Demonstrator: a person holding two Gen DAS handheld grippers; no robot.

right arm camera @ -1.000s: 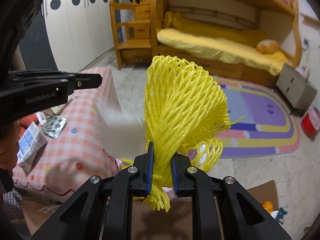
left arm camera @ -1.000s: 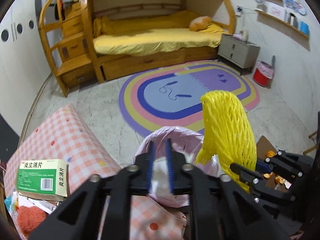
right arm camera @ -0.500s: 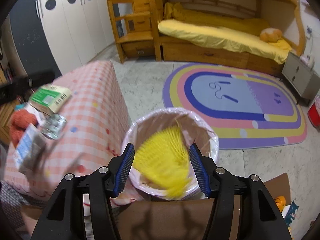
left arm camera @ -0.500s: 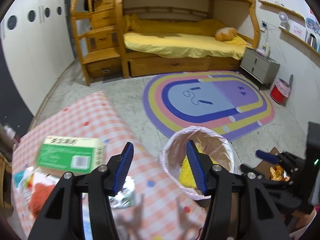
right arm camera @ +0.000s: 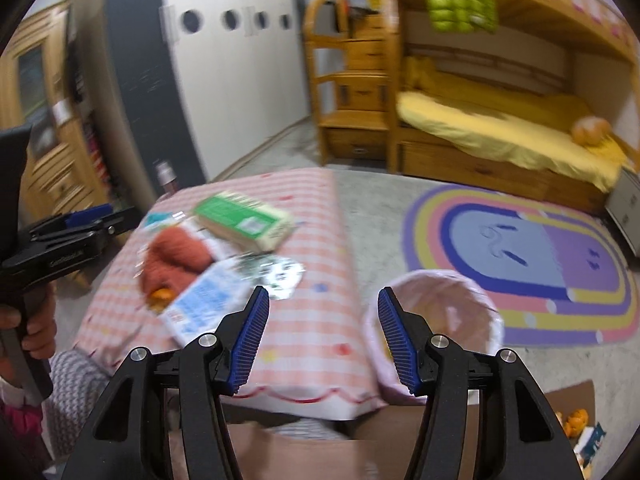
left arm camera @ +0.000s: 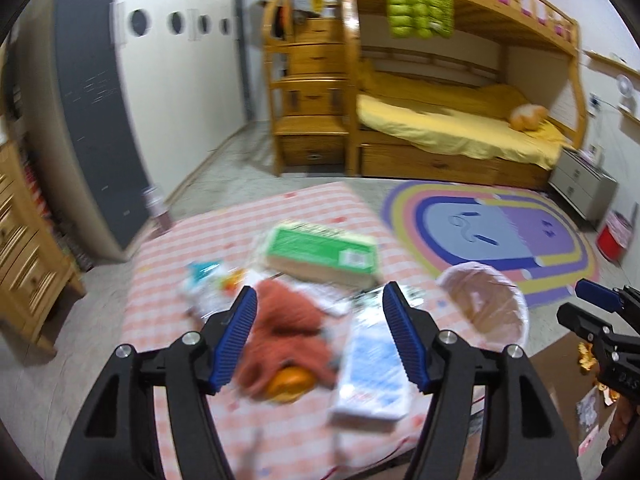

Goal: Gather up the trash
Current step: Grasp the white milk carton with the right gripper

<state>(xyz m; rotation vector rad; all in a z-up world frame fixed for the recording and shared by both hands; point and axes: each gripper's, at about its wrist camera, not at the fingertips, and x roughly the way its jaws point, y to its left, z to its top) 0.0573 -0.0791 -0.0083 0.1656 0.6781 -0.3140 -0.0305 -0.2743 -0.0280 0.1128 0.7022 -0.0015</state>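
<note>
My left gripper (left arm camera: 319, 292) hangs over the pink checked table (left arm camera: 240, 224). Its jaws are opening and grip nothing. Beyond them lie a rust-red fuzzy net (left arm camera: 288, 320) over an orange (left arm camera: 290, 386), a blue-and-white packet (left arm camera: 372, 372) and a green box (left arm camera: 320, 252). My right gripper (right arm camera: 322, 294) is open and empty, above the table's right edge beside the pink-lined bin (right arm camera: 492, 320). From that wrist I see the green box (right arm camera: 244, 220), the rust-red net (right arm camera: 176, 256), the packet (right arm camera: 204, 300), a foil blister pack (right arm camera: 276, 272) and the left gripper (right arm camera: 92, 216). The bin's inside is blurred.
A striped oval rug (left arm camera: 500, 232) and a wooden bunk bed (left arm camera: 440, 132) lie beyond the table. Brown cardboard (right arm camera: 568, 404) with orange peel (right arm camera: 576, 420) sits on the floor at lower right. A small red bin (left arm camera: 614, 236) stands by the far wall.
The right gripper opened and the yellow net fell into the bin. The left gripper opened and let go of a white scrap. Both views swung left from the bin to the table.
</note>
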